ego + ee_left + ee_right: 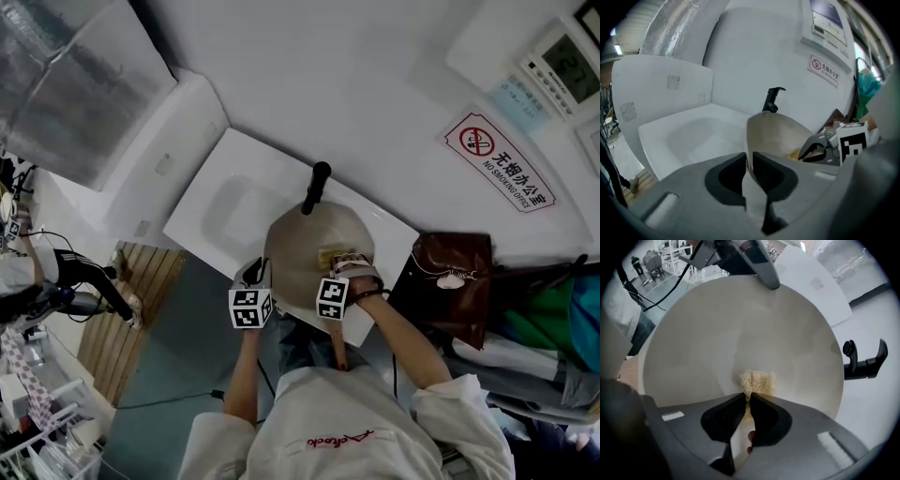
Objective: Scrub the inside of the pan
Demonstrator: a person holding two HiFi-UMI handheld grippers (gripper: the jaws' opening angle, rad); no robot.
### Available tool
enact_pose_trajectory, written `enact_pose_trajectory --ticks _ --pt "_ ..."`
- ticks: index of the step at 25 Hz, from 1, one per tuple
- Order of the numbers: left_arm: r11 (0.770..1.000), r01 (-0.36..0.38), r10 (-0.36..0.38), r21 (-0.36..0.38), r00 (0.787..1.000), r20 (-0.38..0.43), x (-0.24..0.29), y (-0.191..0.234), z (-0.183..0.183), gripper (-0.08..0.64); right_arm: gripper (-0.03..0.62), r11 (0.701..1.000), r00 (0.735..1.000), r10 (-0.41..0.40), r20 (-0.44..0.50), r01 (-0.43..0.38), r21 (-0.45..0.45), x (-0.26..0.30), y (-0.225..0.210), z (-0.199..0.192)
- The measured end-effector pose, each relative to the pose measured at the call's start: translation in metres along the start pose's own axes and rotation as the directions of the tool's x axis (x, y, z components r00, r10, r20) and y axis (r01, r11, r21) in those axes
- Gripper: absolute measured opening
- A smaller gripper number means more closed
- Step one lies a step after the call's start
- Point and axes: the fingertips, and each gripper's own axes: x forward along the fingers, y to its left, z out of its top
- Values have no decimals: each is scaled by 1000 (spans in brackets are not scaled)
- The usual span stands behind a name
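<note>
A pale beige pan (305, 246) with a black handle (316, 187) rests tilted over the white sink (225, 211). My left gripper (749, 164) is shut on the pan's near rim (746, 140). My right gripper (748, 401) is shut on a yellow scrub pad (757, 382), which presses against the pan's inner surface (740, 333). In the head view the right gripper (345, 272) sits inside the pan with the pad (333, 255) just ahead of it. The left gripper (253, 281) holds the pan's left edge.
A black faucet (772, 99) stands behind the pan at the wall. A brown leather bag (450, 281) lies on the counter to the right. A no-smoking sign (502, 159) hangs on the wall. Wooden slats (122, 319) and floor lie to the left.
</note>
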Motion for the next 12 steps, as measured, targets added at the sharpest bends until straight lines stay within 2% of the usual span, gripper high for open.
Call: enact_pose_trajectory --ticks 5,12 --pt "1000 3 -3 -1 1000 -4 2 -1 -1 48 43 1000 998 15 61 -14 -6 -9 3 38" --pt "1000 8 -8 0 1000 -7 3 -2 0 48 43 998 994 53 91 -49 -37 -9 20 77"
